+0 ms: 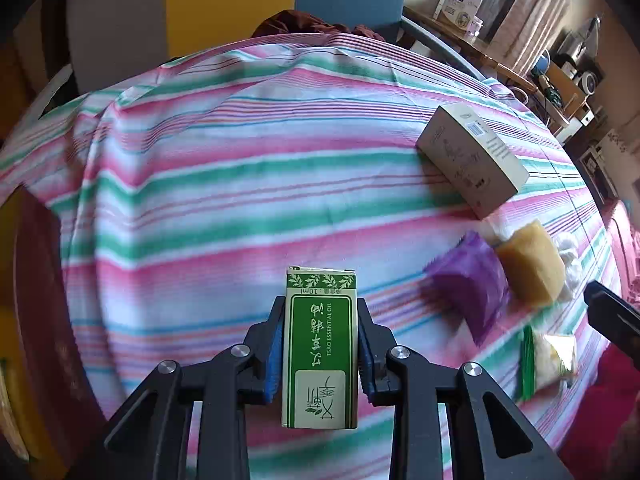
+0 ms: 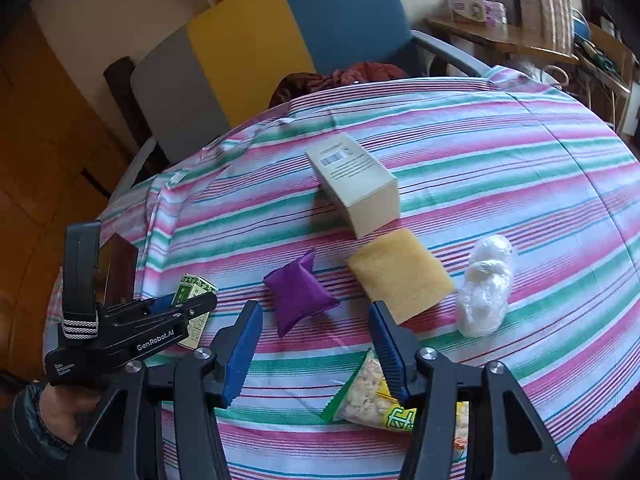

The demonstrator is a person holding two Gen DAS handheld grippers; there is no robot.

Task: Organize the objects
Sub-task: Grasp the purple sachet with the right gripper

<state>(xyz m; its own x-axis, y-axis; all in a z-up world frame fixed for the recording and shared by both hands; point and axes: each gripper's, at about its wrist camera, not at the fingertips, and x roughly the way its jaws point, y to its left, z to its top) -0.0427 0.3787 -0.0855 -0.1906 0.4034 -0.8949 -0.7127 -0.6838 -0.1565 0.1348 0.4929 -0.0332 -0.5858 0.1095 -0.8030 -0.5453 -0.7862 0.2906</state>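
We hold the green essential-oil box [image 1: 320, 344] clamped between the blue pads of our left gripper [image 1: 320, 312], above the striped cloth [image 1: 200, 184], likely to carry it to a tidier spot. Its long axis runs along the fingers, pointing forward. Our right gripper [image 2: 316, 344] hangs part open, empty, over the snack bag [image 2: 368, 396].

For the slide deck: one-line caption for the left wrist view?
Left claw shut on green essential-oil box above striped tablecloth, beige carton and purple pouch at right.
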